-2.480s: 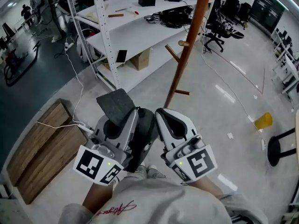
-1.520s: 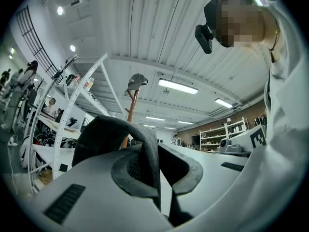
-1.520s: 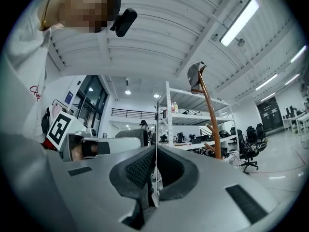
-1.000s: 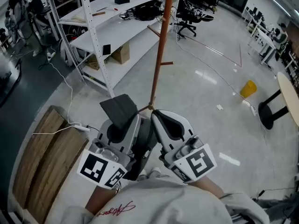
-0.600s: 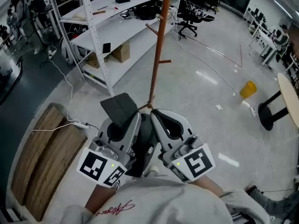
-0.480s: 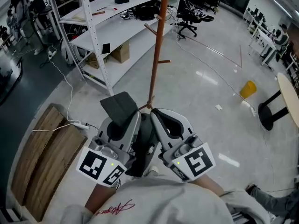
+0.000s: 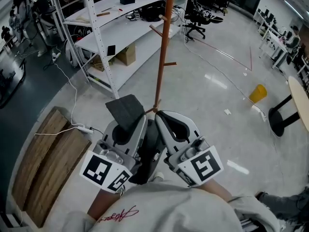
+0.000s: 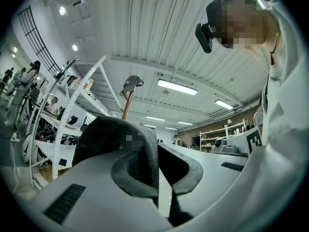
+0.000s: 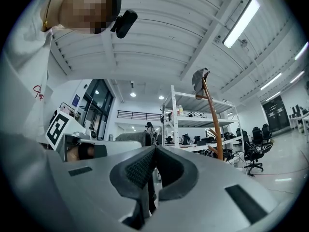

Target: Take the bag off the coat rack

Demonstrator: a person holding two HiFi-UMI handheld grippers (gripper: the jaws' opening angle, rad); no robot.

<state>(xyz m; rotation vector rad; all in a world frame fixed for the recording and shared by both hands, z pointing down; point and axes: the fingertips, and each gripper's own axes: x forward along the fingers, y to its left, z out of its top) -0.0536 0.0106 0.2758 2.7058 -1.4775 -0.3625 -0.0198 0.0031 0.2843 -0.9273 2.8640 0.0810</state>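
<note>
Left gripper: the left gripper is held close in front of the person's chest. Its fingers are clenched on a fold of the dark grey felt bag, which drapes over one pad.
Right gripper: the right gripper sits just beside the left one, its fingers pressed together pad to pad. A thin dark strip shows under the pads, perhaps part of the bag, though the view is too poor to be sure.
Bag: it is off the rack. A flat flap sticks out at the far side of the left gripper, and the darker bulk hangs between the two grippers.
Coat rack: the brown wooden coat rack stands upright on the pale floor beyond the grippers. It is apart from the bag, with a grey cap on its top.
Far left: white metal shelving.
Near left: wooden boards lie on the floor.
Far right: a yellow bin stands on the floor.
</note>
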